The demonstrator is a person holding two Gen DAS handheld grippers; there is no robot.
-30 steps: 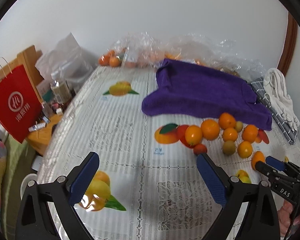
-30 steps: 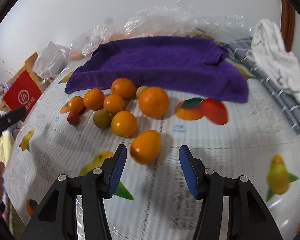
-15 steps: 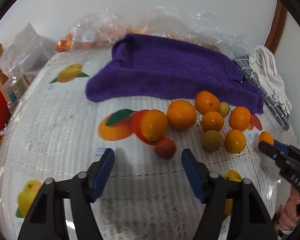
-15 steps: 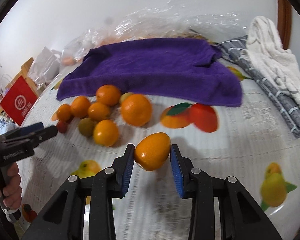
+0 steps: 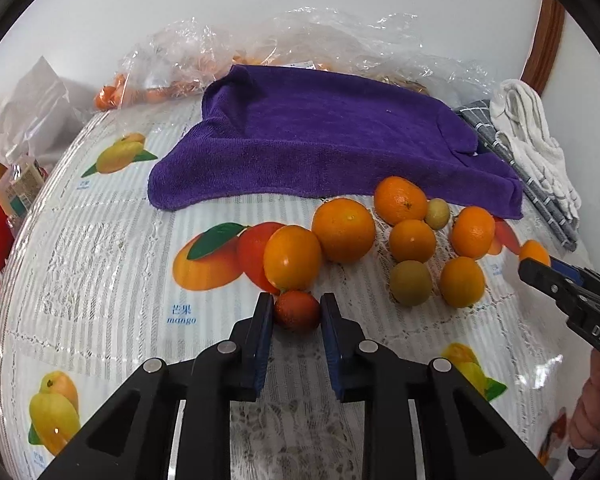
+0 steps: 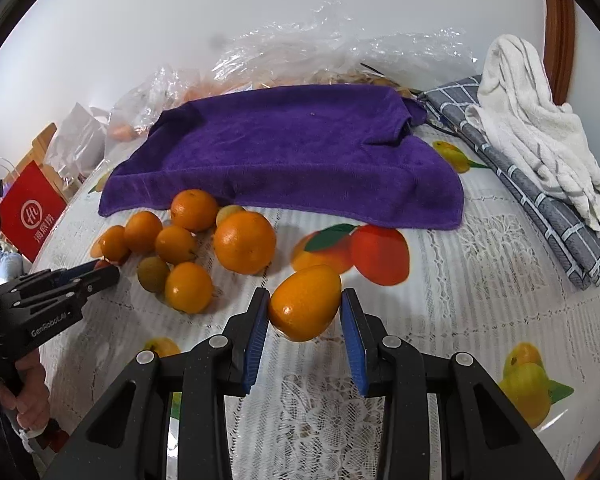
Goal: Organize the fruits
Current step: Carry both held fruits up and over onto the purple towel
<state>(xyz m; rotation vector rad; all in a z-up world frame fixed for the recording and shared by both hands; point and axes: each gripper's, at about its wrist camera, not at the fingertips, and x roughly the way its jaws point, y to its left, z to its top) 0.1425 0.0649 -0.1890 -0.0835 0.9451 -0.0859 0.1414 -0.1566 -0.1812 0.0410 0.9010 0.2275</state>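
left wrist view: I'm looking forward and steeply down along the left gripper (image 5: 296,314), close over the worktop (image 5: 112,280), facing the purple towel (image 5: 332,148) and the wall behind.
right wrist view: I'm looking the same way from the right gripper (image 6: 305,312), equally low and close, sitting further to the right.
shared ground: both are taking in the purple towel, the cluster of oranges (image 5: 412,240) (image 6: 180,240), and each other's gripper at the frame edge.
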